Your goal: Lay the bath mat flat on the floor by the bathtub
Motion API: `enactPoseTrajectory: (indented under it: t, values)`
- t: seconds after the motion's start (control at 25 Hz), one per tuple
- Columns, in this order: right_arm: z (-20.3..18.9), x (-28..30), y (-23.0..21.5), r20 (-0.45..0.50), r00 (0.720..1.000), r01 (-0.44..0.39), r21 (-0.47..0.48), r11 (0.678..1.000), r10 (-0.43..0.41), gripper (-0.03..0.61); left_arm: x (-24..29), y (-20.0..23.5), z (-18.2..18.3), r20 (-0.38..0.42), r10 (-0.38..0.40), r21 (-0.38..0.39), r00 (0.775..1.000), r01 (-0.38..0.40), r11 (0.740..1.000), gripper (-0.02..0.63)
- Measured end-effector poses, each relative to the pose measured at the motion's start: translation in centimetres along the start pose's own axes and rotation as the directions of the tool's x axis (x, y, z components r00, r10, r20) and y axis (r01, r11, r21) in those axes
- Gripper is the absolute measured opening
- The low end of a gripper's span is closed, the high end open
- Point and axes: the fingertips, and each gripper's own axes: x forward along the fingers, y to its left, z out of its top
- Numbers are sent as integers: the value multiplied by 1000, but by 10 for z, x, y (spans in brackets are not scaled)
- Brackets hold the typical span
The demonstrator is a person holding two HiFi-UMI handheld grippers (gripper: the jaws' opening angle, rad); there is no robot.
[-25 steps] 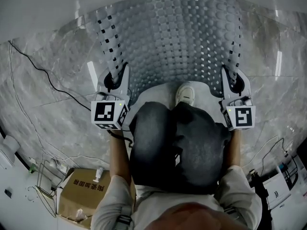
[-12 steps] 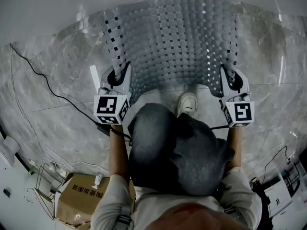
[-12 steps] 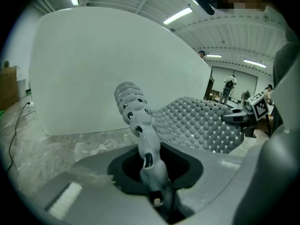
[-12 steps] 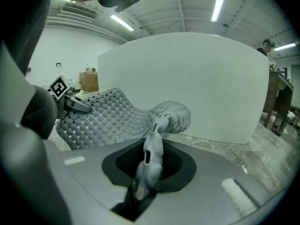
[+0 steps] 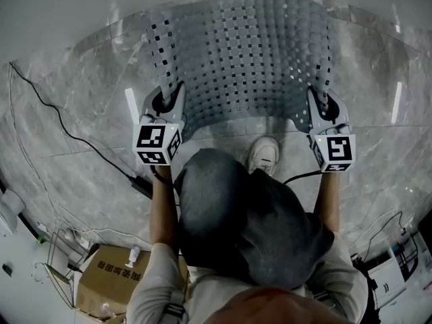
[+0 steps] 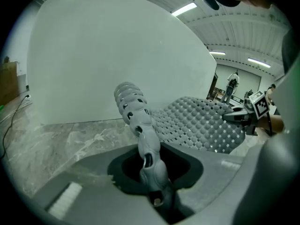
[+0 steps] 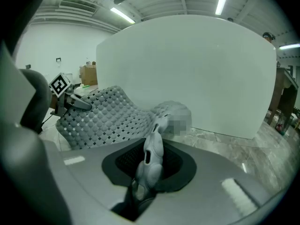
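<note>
A grey bobbled bath mat (image 5: 243, 52) with square holes hangs stretched between both grippers, its far edge against the white bathtub wall (image 5: 67, 12). My left gripper (image 5: 164, 105) is shut on the mat's near left corner (image 6: 147, 149). My right gripper (image 5: 320, 106) is shut on the near right corner (image 7: 151, 161). The mat (image 6: 201, 121) sags in the middle and curls up at both gripped edges. Across the mat (image 7: 103, 116), each gripper view shows the other gripper.
Grey marble floor (image 5: 81, 127) runs along the tub. A black cable (image 5: 74, 137) crosses the floor at left. The person's white shoe (image 5: 263, 154) stands just below the mat. A cardboard box (image 5: 108, 279) and a wire rack (image 5: 64, 245) sit at the lower left.
Both grippers have carried the mat forward toward the tub. The shoe, earlier under the mat's near edge, now stands clear of it.
</note>
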Motion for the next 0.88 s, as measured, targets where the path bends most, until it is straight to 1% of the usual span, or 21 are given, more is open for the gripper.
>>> enactPoseTrajectory:
  t: [0.24, 0.6, 0.88]
  values:
    - [-17, 21, -7, -33, 999, 3, -23, 1000, -4, 67, 23, 11, -16, -34, 14, 8, 999, -13, 1000, 84]
    - [-31, 39, -21, -71, 997, 4, -63, 998, -9, 69, 42, 20, -27, -71, 46, 20, 996, -44, 999, 87]
    - [-44, 51, -27, -107, 994, 17, -51, 999, -22, 71, 54, 33, -36, -105, 73, 49, 992, -69, 996, 92]
